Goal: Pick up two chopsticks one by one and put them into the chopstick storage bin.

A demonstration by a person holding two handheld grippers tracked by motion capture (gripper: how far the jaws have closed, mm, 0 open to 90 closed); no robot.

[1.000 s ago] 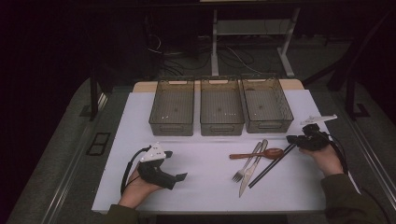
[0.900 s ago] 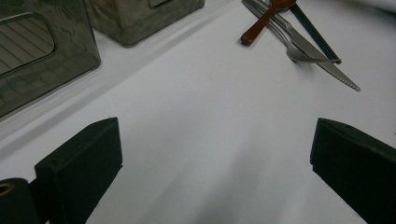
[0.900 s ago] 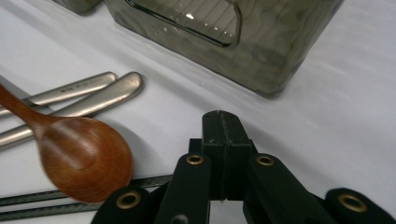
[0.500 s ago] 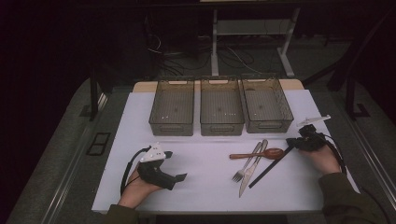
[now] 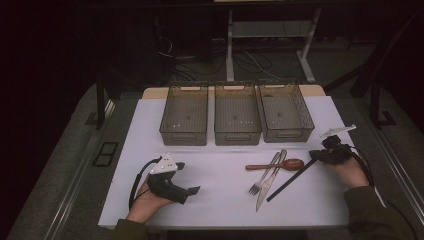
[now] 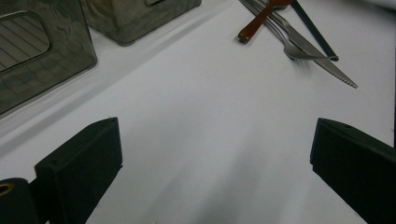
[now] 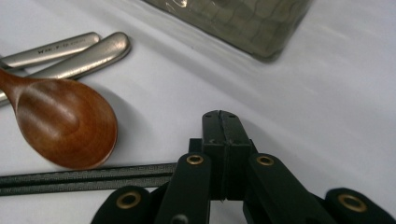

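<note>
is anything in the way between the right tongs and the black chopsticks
Nothing visible. The right tongs are closed, and the black chopsticks run straight under them; whether they are pinched cannot be told. The wooden spoon lies beside the chopsticks, close to the tongs but not between them.

I have moved my right tongs (image 5: 314,156) a little to the left, onto the end of the black chopsticks (image 5: 290,180).
</note>
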